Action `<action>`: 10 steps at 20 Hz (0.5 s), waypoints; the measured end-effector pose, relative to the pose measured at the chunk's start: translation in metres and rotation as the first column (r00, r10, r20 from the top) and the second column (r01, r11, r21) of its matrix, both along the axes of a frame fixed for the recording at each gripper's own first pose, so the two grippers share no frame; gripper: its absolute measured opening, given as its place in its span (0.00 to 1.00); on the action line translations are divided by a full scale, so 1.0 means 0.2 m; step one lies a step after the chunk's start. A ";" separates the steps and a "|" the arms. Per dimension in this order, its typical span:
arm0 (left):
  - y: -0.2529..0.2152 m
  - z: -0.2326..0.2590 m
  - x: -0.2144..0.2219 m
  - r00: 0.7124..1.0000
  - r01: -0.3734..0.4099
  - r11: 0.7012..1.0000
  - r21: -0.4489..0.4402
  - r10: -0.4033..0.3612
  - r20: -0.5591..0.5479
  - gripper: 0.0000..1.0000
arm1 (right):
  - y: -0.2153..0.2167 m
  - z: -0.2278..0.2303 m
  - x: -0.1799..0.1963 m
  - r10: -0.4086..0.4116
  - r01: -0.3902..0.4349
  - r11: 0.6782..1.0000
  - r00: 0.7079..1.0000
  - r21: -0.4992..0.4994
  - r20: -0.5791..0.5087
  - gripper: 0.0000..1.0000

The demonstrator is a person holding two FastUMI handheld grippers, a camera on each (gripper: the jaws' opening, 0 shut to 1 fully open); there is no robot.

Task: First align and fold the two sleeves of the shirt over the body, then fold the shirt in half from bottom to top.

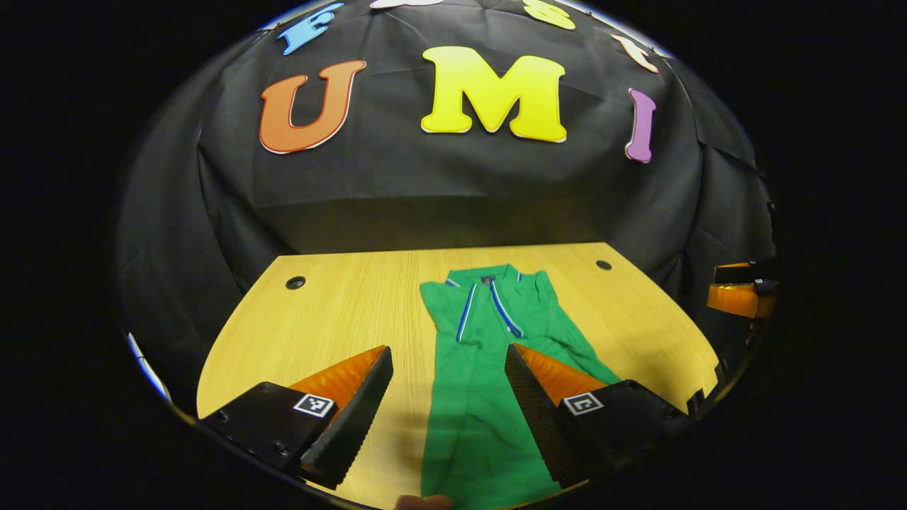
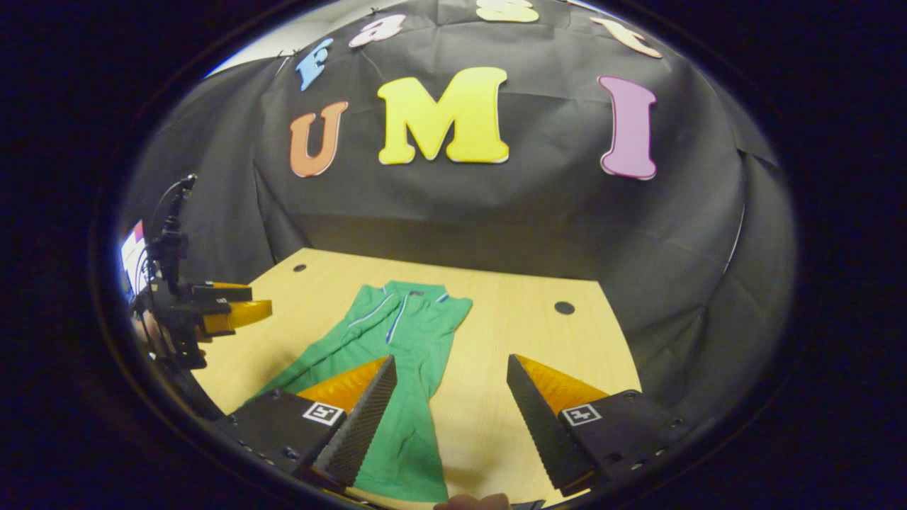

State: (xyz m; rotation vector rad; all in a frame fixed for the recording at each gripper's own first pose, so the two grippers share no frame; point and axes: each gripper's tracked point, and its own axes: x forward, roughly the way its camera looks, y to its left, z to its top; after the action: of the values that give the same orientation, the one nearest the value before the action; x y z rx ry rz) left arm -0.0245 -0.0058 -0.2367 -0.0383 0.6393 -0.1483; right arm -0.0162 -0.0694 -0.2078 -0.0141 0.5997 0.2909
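A green polo shirt (image 1: 475,368) with blue and white placket stripes lies lengthwise on the wooden table (image 1: 340,312), collar at the far end, both sleeves folded in over the body. My left gripper (image 1: 448,358) hovers open above its lower half, the shirt's left edge running between the fingers. In the right gripper view the same shirt (image 2: 404,354) lies left of centre. My right gripper (image 2: 451,365) is open above the shirt's right edge and bare wood. The other gripper (image 2: 220,312) hangs at the far left, and in the left gripper view the right one (image 1: 740,294) shows at the far right.
Round cable holes (image 1: 295,282) (image 1: 603,265) sit near the table's back corners. The black cloth wall rises right behind the table. A stand with cables and a small screen (image 2: 138,258) is at the far left of the right gripper view. A fingertip (image 1: 423,501) shows at the bottom edge.
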 end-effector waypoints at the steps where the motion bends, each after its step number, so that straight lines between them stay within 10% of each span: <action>1: 0.01 -0.03 -0.09 1.000 0.007 1.000 -0.003 -0.008 -0.030 1.00 | 0.00 -0.05 -0.05 0.023 -0.023 1.000 0.999 0.001 -0.022 0.95; 6: 0.02 -0.26 -0.46 0.973 0.002 1.000 -0.021 -0.007 -0.230 1.00 | 0.00 -0.32 -0.32 0.124 -0.136 0.989 0.978 -0.060 -0.167 0.95; 10: 0.00 -0.48 -0.83 0.889 -0.008 0.999 -0.039 -0.011 -0.459 1.00 | 0.01 -0.59 -0.55 0.158 -0.194 0.978 0.927 -0.077 -0.339 0.95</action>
State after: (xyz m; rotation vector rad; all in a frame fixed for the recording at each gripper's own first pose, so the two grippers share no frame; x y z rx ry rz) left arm -0.1896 -0.0051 -0.3336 -0.1141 1.1119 -0.1550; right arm -0.1270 -0.0677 -0.3260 -0.1275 0.9524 0.4401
